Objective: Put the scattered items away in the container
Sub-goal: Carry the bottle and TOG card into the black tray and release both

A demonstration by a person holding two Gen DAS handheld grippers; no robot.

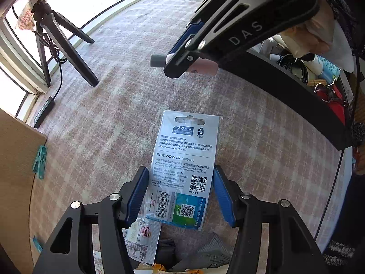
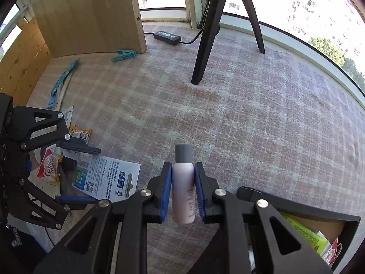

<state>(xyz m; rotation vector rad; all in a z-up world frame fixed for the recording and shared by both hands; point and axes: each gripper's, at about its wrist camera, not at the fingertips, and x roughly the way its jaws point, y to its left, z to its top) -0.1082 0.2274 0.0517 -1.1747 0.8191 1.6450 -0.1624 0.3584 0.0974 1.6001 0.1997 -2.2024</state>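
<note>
A flat card package printed with text and QR codes sits between the blue pads of my left gripper, which is shut on its two long edges just above the checked cloth. The right wrist view shows that package and the left gripper at the lower left. My right gripper is shut on a pink bottle with a grey cap, held clear of the cloth. From the left wrist, the bottle hangs beside the black container.
The container holds a cable, red things and packets. A Coffee-mate sachet and snack packets lie under my left gripper. A teal clothespin, wooden board, power strip and tripod legs stand further off.
</note>
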